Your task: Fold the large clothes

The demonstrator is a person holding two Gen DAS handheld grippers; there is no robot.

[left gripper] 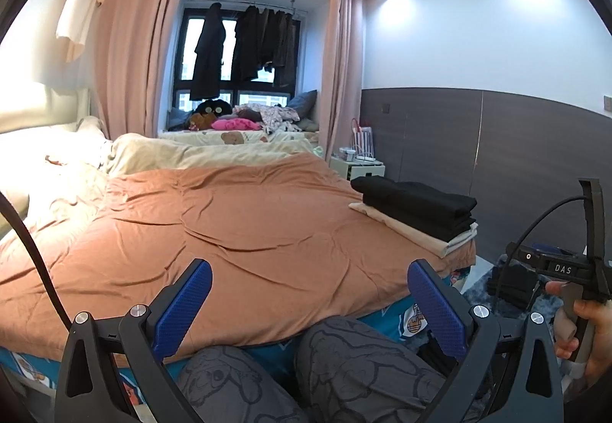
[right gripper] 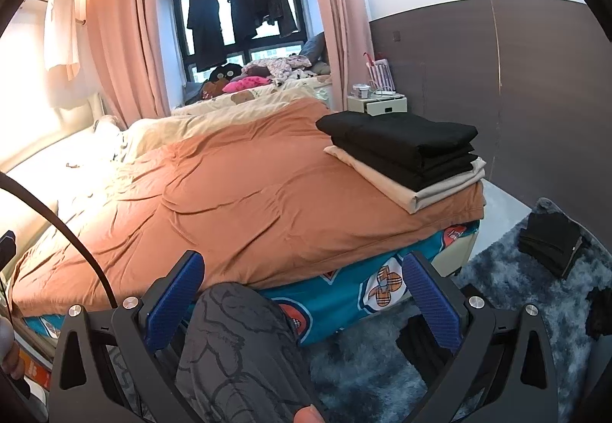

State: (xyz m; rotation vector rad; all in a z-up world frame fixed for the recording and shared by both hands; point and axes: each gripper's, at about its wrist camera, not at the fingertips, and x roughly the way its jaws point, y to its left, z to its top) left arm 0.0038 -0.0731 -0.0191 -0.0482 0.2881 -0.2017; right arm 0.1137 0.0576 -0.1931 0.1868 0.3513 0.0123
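A stack of folded clothes, black pieces (left gripper: 417, 207) (right gripper: 401, 142) on a beige one (right gripper: 417, 189), lies on the bed's right front corner. The orange bedspread (left gripper: 237, 231) (right gripper: 214, 201) is bare in the middle. My left gripper (left gripper: 310, 293) is open and empty, held above the person's knees at the bed's front edge. My right gripper (right gripper: 302, 289) is open and empty, low beside the bed over a knee. The right gripper's body also shows at the right edge of the left wrist view. Dark clothes (right gripper: 550, 247) lie on the blue rug (right gripper: 497, 277).
A white nightstand (left gripper: 357, 166) (right gripper: 376, 103) stands past the bed by the grey wall panel. Pillows and a cream blanket (left gripper: 183, 153) lie at the bed's head. Dark garments hang at the window (left gripper: 244, 48). More dark cloth (right gripper: 420, 342) lies on the rug near my right gripper.
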